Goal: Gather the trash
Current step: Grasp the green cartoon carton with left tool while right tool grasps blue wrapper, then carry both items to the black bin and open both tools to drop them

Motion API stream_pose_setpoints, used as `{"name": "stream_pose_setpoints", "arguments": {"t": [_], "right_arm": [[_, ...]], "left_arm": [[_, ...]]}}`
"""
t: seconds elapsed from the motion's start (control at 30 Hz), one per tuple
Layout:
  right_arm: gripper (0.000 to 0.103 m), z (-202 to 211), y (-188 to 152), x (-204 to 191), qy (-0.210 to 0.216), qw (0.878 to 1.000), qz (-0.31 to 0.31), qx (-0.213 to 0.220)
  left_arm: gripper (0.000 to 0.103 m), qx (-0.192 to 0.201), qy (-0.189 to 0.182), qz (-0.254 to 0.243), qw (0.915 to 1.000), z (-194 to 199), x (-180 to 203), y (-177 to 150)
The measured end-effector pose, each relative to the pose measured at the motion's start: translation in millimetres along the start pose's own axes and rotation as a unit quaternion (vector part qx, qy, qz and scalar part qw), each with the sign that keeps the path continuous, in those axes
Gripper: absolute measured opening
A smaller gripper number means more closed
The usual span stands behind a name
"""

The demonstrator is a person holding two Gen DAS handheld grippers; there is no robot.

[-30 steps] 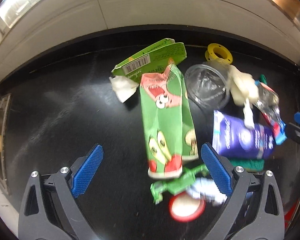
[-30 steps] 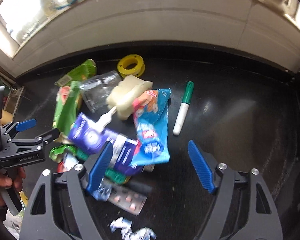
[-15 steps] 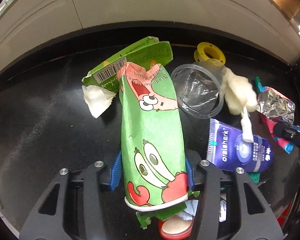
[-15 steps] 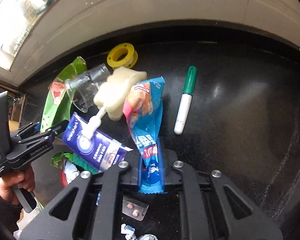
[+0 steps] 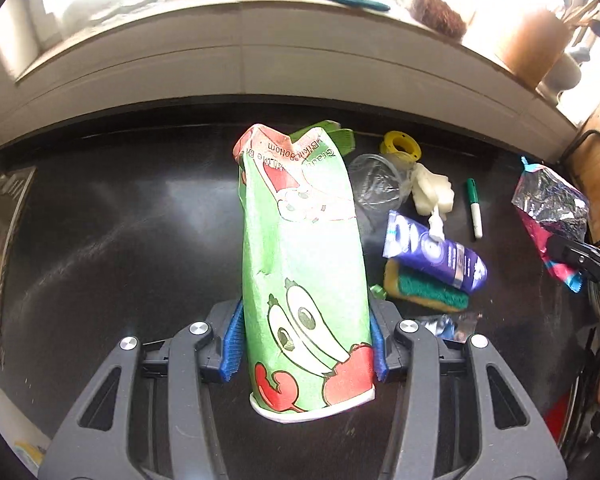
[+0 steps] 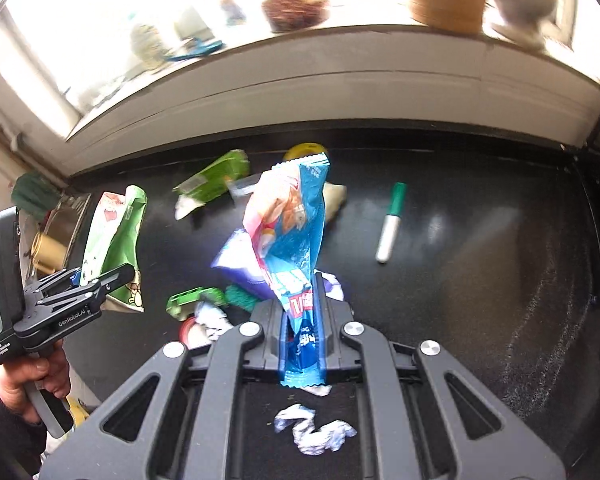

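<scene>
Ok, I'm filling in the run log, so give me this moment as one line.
left gripper: shut on green cartoon carton | right gripper: shut on blue snack wrapper | both lifted off black counter

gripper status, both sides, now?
Left gripper: closed on the green cartoon-printed paper bag, lifted off the black counter.
Right gripper: closed on the blue and pink foil snack wrapper, also lifted.
</scene>
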State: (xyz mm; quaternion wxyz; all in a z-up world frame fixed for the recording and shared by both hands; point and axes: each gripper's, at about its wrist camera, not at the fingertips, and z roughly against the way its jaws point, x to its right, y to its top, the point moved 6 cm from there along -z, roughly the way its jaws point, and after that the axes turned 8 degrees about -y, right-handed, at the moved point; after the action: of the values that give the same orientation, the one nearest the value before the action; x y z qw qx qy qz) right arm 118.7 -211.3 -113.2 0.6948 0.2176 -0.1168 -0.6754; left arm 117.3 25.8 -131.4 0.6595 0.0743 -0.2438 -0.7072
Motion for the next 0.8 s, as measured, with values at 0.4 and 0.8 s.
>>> {"name": "stream_pose_setpoints", "arguments": {"t": [0.4,0.8], "right_arm": [[0.011,-1,-96,-293,0.187,0.942,0.275,-0.039],[0.011,-41,-326,-533,0.260,0.815,0.487,-0.173]], "left_arm": [[0.048,0.066,0.129,0.204,0.9683,129,-176,-181],[0.049,0.025,0.167,0.426,0.8890,117,-339,-446]]}}
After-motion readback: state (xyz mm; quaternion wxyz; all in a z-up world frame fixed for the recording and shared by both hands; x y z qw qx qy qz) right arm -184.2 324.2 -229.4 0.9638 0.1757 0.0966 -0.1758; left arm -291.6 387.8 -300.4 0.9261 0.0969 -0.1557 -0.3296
